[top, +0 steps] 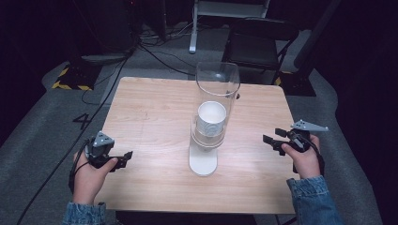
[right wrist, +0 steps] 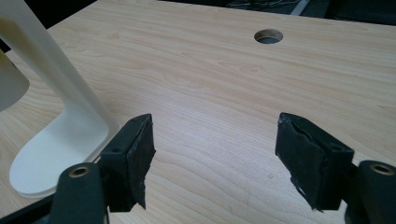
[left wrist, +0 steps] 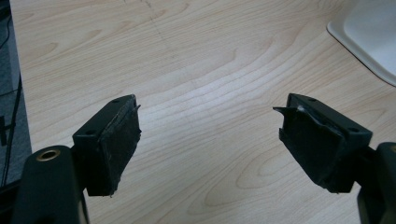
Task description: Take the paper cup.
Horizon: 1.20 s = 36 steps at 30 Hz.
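Pale wooden surface, white stand at centre bearing clear tube with white cup inside. Left gripper and right gripper flanking stand, well apart from it, fingers spread, empty.

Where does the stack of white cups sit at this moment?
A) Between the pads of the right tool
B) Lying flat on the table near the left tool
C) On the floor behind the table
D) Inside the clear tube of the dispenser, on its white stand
D: in the high view the white cups sit inside the clear tube, above the white stand, and both tools are apart from it.
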Each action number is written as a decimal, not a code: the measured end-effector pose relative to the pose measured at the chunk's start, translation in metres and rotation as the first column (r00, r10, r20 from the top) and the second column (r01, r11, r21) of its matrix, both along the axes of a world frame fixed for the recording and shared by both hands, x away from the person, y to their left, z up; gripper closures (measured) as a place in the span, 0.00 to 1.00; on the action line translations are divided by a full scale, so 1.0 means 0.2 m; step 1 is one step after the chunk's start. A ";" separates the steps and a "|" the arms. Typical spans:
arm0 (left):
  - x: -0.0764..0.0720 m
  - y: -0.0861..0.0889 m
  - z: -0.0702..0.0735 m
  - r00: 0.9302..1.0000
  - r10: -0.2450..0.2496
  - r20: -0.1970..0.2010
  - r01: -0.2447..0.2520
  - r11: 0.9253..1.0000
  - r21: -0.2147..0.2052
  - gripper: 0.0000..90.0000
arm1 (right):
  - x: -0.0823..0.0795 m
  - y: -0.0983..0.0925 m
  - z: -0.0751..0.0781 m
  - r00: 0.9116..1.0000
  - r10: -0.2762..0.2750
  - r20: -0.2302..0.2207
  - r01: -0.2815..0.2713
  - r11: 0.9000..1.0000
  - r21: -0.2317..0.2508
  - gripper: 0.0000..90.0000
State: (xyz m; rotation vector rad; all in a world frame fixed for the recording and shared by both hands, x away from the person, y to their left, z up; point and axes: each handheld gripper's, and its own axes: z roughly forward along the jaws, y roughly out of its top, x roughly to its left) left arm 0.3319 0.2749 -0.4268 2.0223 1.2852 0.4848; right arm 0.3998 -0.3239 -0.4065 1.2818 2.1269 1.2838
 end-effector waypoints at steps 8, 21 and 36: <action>0.01 -0.02 0.01 1.000 -0.013 0.005 0.013 1.000 0.002 0.22 | -0.01 -0.01 -0.01 1.000 -0.019 0.018 0.019 1.000 0.017 0.32; 0.01 -0.02 0.01 1.000 -0.028 0.000 0.028 1.000 -0.001 0.20 | -0.04 0.06 0.01 0.999 0.019 0.029 -0.019 1.000 0.013 0.31; 0.01 0.00 0.00 0.998 -0.067 -0.018 0.067 0.998 0.002 0.18 | -0.09 0.26 0.07 0.988 0.145 0.054 -0.147 0.989 0.027 0.31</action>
